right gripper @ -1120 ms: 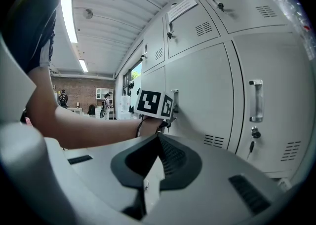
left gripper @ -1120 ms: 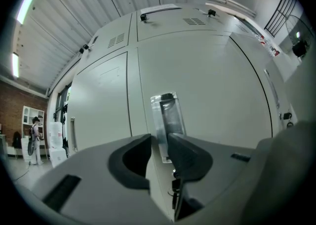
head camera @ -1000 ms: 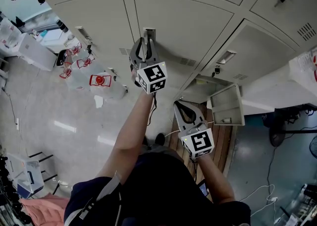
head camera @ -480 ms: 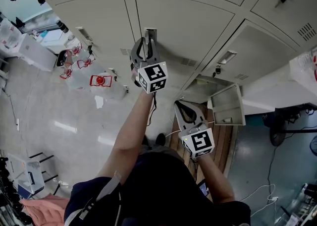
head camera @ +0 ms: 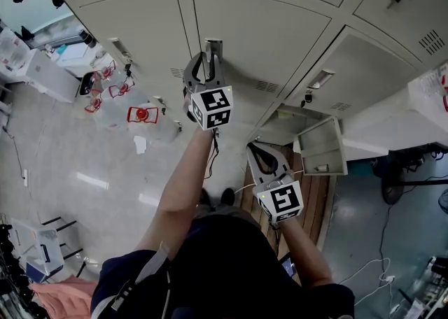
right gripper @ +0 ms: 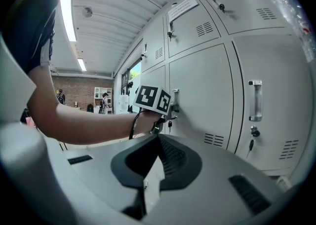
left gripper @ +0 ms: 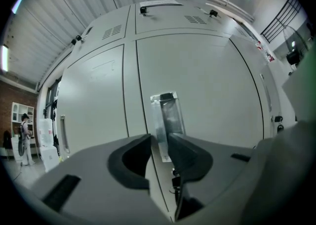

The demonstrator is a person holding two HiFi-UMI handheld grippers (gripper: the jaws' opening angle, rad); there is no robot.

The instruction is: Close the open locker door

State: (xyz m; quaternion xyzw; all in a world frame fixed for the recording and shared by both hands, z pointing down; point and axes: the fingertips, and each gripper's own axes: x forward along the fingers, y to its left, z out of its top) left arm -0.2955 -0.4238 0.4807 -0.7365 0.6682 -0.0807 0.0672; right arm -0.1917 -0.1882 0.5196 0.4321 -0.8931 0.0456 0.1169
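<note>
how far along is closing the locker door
Done: the door at the left hand-held gripper looks flush with the next door. In hand: it is clamped on the handle. Left: letting go; a lower door beside the right hand-held gripper stands open.

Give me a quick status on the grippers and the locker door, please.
Left gripper shut on door handle, that door looks flush. Right gripper shut, empty, held low. Open locker door beside right gripper, untouched. Nothing seen blocking it.
</note>
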